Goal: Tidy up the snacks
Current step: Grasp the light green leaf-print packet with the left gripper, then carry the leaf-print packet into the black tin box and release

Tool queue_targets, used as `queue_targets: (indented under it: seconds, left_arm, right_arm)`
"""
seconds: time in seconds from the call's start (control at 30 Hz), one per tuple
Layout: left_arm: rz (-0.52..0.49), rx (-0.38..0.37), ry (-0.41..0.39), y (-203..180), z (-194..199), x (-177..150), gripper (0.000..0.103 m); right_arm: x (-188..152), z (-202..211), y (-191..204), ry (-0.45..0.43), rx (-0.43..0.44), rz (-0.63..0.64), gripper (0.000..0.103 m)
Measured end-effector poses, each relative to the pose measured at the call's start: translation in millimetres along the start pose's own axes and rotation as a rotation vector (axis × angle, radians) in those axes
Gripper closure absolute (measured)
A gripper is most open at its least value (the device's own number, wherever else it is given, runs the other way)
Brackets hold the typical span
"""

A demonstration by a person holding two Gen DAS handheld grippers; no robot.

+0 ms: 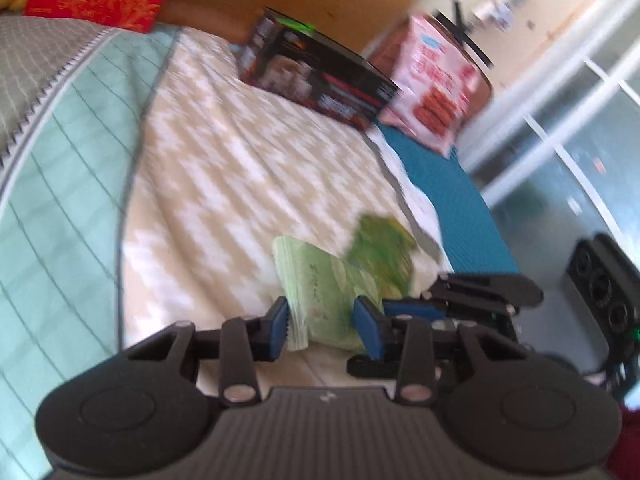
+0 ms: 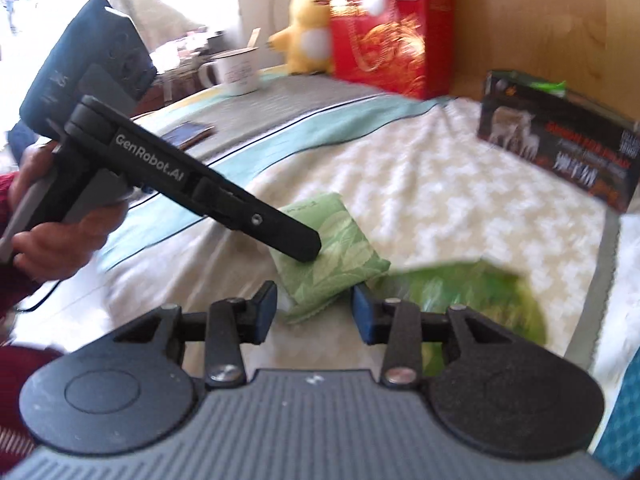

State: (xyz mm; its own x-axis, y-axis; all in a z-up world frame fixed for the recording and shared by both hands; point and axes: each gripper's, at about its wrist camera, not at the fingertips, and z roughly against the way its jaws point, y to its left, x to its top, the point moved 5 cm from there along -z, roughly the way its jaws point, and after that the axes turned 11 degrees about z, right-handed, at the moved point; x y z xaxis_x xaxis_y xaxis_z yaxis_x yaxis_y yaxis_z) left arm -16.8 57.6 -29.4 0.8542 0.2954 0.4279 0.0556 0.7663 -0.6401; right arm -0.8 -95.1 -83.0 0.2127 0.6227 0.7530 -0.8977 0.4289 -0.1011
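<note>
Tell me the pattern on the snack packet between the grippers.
Pale green with a lighter leaf print; the snack packet shows it best in the right wrist view.

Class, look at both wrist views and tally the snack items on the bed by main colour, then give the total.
Green: 2, the light green packet and the dark green packet
Black: 1, the black box
Pink: 1, the pink bag
Total: 4

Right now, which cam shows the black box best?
Right wrist. The black box sits there nearly face-on, with its picture and lettering partly readable despite blur. The left wrist view shows the same box farther off, tilted and more smeared, beside the pink bag.
</note>
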Motion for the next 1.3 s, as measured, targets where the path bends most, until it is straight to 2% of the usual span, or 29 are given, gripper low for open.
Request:
queue_targets:
  seconds: [0.1, 0.2, 0.37, 0.47, 0.63, 0.87, 1.07, 1.3]
  left_arm:
    - [-0.044, -0.013, 0.04, -19, -8, -14, 0.068]
    - [-0.083, -0.022, 0.058, -38, -25, -17, 0.068]
    - [-0.15, 0.005, 0.011, -61, -63, 3, 0.064]
    - [-0.131, 0.028, 0.004, -66, -76, 19, 0.064]
    - [-0.124, 0.047, 0.016, -70, -78, 15, 0.064]
    - [-0.127, -0.001, 0.037, -93, -81, 25, 0.064]
    - [-0.141, -0.041, 0.008, -119, -90, 69, 0.064]
    - [-0.157, -0.048, -0.098, -141, -113, 160, 0.064]
  right_arm:
    - [-14, 19, 0, -0.006, 0.002, -0.048, 0.062]
    - [-29, 36, -5, -0.022, -0.046, -0.103, 0.062]
    - [-35, 41, -34, -0.036, -0.181, -0.171, 0.062]
    - [-31, 33, -51, -0.047, -0.248, -0.183, 0.062]
    - [-35, 35, -52, -0.064, -0.258, -0.184, 0.062]
    - [-36, 60, -55, -0.101, -0.298, -0.183, 0.062]
    - [-20, 78, -90, -0.165, -0.352, -0.193, 0.062]
    - [28, 70, -166, -0.23, -0.453, -0.153, 0.062]
